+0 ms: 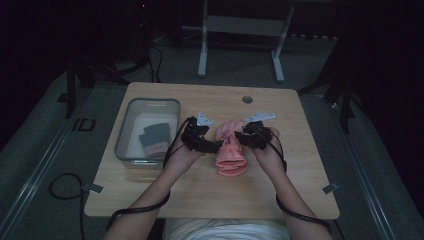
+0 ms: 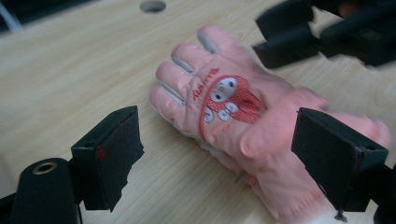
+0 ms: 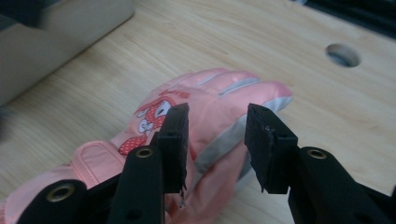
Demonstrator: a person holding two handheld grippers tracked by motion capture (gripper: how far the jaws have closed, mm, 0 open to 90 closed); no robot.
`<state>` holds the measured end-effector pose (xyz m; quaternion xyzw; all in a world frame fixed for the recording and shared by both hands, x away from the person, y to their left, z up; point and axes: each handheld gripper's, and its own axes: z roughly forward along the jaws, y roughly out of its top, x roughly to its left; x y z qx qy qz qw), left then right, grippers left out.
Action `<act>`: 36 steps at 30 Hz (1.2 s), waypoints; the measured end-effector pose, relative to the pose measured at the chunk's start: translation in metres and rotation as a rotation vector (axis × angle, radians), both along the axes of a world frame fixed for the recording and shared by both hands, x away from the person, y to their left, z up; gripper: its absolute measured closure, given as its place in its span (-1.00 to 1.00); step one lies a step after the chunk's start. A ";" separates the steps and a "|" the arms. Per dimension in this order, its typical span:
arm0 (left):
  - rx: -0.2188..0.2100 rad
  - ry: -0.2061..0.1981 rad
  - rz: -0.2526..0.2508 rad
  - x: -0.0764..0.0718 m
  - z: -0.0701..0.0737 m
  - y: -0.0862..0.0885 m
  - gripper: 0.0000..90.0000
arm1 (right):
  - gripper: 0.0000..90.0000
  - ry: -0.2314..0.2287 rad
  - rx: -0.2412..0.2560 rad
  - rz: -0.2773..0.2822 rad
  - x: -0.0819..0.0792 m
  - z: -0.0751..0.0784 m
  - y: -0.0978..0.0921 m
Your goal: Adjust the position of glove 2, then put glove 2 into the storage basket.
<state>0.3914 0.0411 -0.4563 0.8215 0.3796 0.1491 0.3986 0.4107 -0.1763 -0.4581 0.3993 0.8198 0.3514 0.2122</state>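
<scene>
A dim room surrounded the pale wooden table (image 1: 150, 195), where a pink padded glove (image 1: 230, 152) lay flat near the middle, its fingers pointing toward the far edge and its cuff toward the person. To its left stood a clear plastic bin (image 1: 125, 127) already holding a grey and pink glove (image 1: 155, 140). The left gripper (image 2: 215, 154) stood released, its jaws wide apart and straddling the pink padded glove at the wrist end, one jaw against the cuff side. The right gripper (image 3: 217, 135) was also unclenched, its jaws spread over the thumb-side edge and grasping nothing yet. A cartoon patch (image 2: 226, 105) marked the back of the hand. The pink padded glove looked light, soft and thickly quilted, likely to fold and sag when lifted by one point rather than keep its shape. Its smooth shell seemed slightly slippery, so a pinch on a thick doubled part appeared safest: the ribbed cuff or the side seam beside the thumb. Nothing about it seemed fragile, and a firm squeeze would probably do no harm
</scene>
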 end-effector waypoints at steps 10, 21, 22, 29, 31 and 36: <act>0.028 0.197 0.050 0.036 -0.046 -0.024 -0.66 | 0.04 0.159 0.032 -0.021 0.012 -0.035 -0.024; -0.134 0.424 0.006 0.055 -0.081 -0.032 -0.17 | 0.09 0.419 0.196 -0.008 0.034 -0.065 -0.045; -0.153 0.442 0.005 0.056 -0.083 -0.031 -0.12 | 0.23 0.449 0.220 0.003 0.036 -0.067 -0.045; -0.209 0.469 -0.036 0.058 -0.086 -0.029 0.35 | 0.40 0.470 0.267 0.019 0.037 -0.070 -0.042; -0.168 0.445 -0.040 0.057 -0.081 -0.033 0.52 | 0.49 0.430 0.248 0.007 0.033 -0.069 -0.039; -0.165 0.431 -0.051 0.054 -0.072 -0.034 0.62 | 0.67 0.369 0.229 -0.013 0.024 -0.063 -0.036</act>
